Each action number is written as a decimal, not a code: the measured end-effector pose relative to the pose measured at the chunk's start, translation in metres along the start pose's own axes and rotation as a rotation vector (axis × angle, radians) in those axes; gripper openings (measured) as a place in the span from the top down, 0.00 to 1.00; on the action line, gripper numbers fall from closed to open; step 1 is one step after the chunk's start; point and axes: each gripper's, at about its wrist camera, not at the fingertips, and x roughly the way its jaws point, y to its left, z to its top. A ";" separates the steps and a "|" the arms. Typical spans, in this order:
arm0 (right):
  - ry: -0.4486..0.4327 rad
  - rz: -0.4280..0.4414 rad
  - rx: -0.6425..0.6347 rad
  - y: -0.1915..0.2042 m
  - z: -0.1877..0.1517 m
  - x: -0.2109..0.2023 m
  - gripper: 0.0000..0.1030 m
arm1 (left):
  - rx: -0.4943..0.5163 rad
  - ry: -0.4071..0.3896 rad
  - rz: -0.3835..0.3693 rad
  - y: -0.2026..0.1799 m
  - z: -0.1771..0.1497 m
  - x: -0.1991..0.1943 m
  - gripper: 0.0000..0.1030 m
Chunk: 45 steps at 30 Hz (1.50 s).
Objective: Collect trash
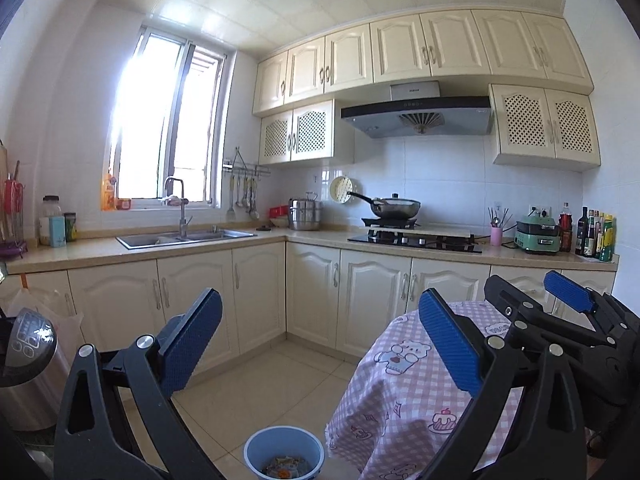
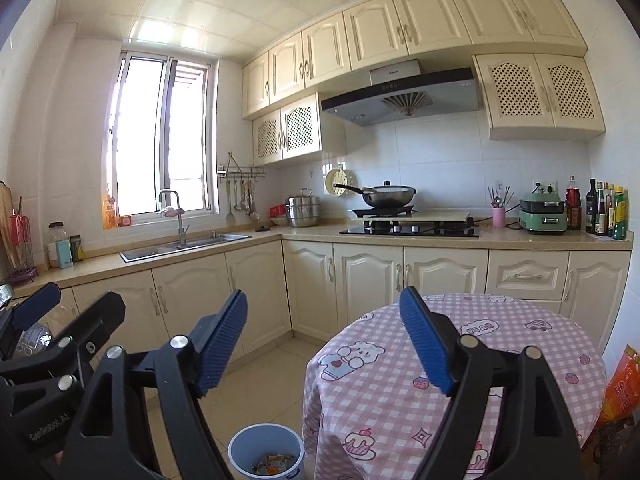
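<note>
Both tools are raised and pointing roughly level across the kitchen, and neither carries anything. The left tool [image 1: 320,344] stands with its blue pads spread wide and only floor and tablecloth showing between them; the right tool [image 2: 324,340] is likewise wide apart and empty. The trash that can be made out lies in the blue bucket [image 2: 240,450] on the tiled floor, at the bottom centre of both wrist views: crumpled wrappers [image 2: 274,463] sit in its bottom. So the bucket lies below and slightly ahead of both tools, just beside the hanging edge of the pink checked tablecloth [image 2: 400,400] that covers the round table at lower right. In the left wrist view the bucket [image 1: 256,450] sits under the gap between the pads, and the right tool's black frame shows at the right edge, so the two tools are side by side, with neither clearly nearer. The part of the table top in view shows no loose scrap, only the printed pattern. An orange packet [image 2: 622,388] shows at the right edge of the right wrist view, beyond the table; whether it counts as trash cannot be told. My judgement is that the collecting is nearly or wholly done; any further move would turn on dropping downward toward the bucket.
</note>
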 end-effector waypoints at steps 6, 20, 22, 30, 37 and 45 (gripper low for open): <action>-0.011 -0.012 -0.001 -0.001 0.000 -0.006 0.23 | -0.001 0.006 -0.014 0.001 -0.002 -0.002 0.07; -0.005 -0.023 0.004 -0.002 -0.004 -0.009 0.21 | 0.003 0.018 -0.032 -0.001 -0.004 -0.004 0.07; -0.007 -0.026 0.004 -0.003 -0.004 -0.009 0.21 | 0.005 0.015 -0.033 -0.002 -0.004 -0.005 0.07; -0.005 -0.035 0.007 -0.004 -0.006 -0.010 0.21 | 0.013 0.016 -0.046 -0.004 -0.005 -0.009 0.07; -0.003 -0.038 0.013 -0.005 -0.007 -0.011 0.20 | 0.016 0.020 -0.057 -0.004 -0.003 -0.009 0.07; -0.005 -0.038 0.014 -0.007 -0.007 -0.012 0.20 | 0.016 0.021 -0.059 -0.006 -0.003 -0.009 0.07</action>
